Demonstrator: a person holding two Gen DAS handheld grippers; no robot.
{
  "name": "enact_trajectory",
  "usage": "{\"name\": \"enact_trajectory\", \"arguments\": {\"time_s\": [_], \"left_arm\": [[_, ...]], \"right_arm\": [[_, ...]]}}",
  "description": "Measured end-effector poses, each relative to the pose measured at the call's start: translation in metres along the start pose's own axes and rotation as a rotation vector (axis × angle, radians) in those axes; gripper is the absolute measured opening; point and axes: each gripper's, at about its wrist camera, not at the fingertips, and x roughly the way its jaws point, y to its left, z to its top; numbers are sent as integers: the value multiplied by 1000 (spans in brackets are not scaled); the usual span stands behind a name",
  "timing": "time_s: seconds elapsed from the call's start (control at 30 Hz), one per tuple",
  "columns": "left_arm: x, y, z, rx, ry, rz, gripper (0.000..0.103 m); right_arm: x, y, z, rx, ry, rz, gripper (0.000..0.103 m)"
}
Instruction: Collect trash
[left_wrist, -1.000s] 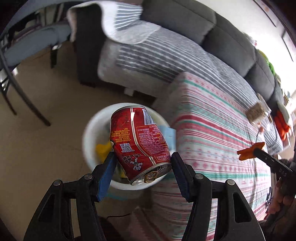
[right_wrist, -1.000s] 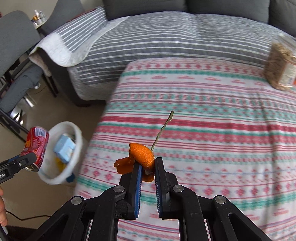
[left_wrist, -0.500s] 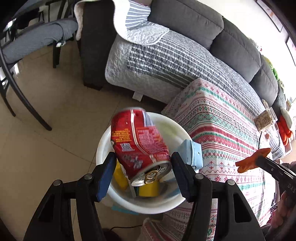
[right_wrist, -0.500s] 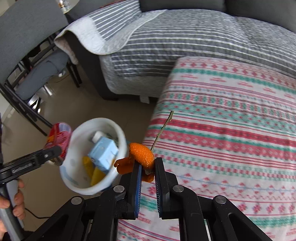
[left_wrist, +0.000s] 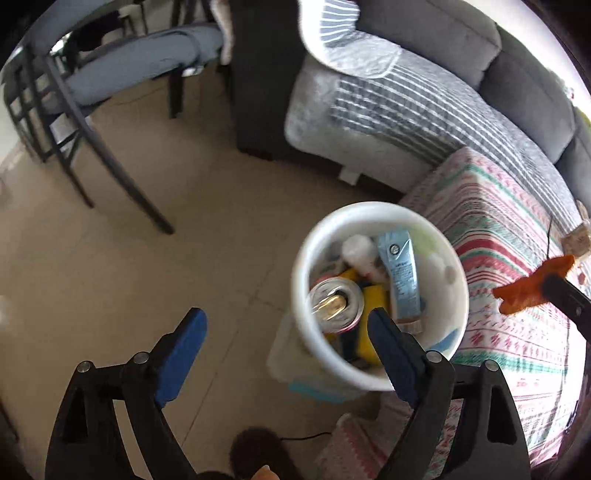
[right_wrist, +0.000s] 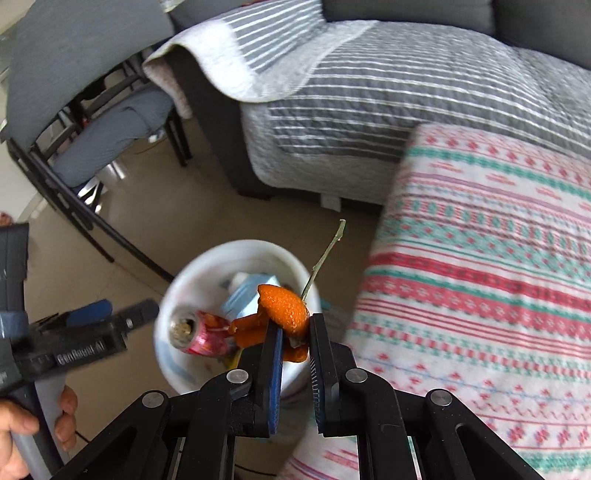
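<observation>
Beige floor tiles lay between a grey striped sofa (right_wrist: 406, 85) and a worktop (right_wrist: 498, 295) draped in a red and green patterned cloth. A white bin (left_wrist: 380, 291) stood on the floor, just beside the worktop's corner. Inside it, a red can (left_wrist: 335, 307) lay among a blue carton (left_wrist: 400, 273) and yellow scraps. Your left gripper (left_wrist: 284, 332) hung wide open and empty above the bin's near rim. Your right gripper (right_wrist: 295, 334) was closed on an orange peel (right_wrist: 284, 306) with a thin stem, held over the bin's edge. The peel's drop looked to be the step in hand; next you would need to centre it over the opening and part the fingers.
</observation>
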Motion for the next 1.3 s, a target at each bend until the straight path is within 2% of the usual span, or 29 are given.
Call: {"name": "enact_trajectory", "arguments": {"time_s": [0.17,0.33,0.37,0.43,0.53,0.6,0.67,0.73,0.77,0.9,1.1,1.3], "left_arm": [[-15,17,-8,3,-33,15,91],[-23,19,-11,1,-44,19,91],[-25,18,-12,4,-48,20,91],[-29,11,-13,22,-58,22,91],[-40,-7,-18,70,-87,15,91],[-49,-25,-24,107,-117,15,91],[-58,-40,-30,131,-133,4,91],[-71,-60,-40,163,-153,-14,91],[-75,-67,-43,175,-163,-21,91],[-106,-105,-71,249,-233,-41,97],[-143,-147,-121,310,-298,-79,103],[-162,-175,-163,351,-322,-106,103]], "right_arm": [[19,27,5,-36,10,23,13],[42,37,3,-21,29,39,18],[46,37,3,-17,32,47,22],[48,34,2,6,36,45,62],[38,30,0,16,20,29,64],[24,26,-2,9,13,-7,65],[5,18,-7,12,3,-46,71],[-17,8,-14,23,-16,-77,84],[-26,3,-17,25,-18,-92,85],[-78,-18,-40,20,-46,-191,87],[-158,-47,-94,40,-159,-320,98],[-202,-71,-153,116,-225,-413,99]]}}
